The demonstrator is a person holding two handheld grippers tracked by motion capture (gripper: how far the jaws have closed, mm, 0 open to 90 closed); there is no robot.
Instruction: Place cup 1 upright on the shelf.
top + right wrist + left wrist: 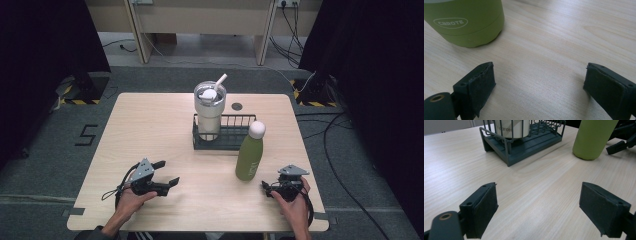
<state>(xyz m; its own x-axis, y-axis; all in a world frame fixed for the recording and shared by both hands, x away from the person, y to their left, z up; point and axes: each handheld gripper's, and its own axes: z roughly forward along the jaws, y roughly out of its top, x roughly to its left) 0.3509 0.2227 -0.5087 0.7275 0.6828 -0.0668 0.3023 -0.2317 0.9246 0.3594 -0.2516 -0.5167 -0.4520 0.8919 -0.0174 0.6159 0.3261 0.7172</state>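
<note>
A green bottle with a white cap stands upright on the wooden table, just in front of the right end of a dark wire rack. A cream tumbler with a straw stands in the rack's left part. My left gripper rests open at the front left, pointing towards the bottle, nothing between its pads. My right gripper is open at the front right, close to the bottle's base. The left gripper view has the rack, the tumbler, the bottle and the other gripper.
A small dark round cap is set into the table behind the rack. Bare wood lies between the two grippers and along the left half. Cables trail on the floor to the right, and a "5" mark is on the floor at left.
</note>
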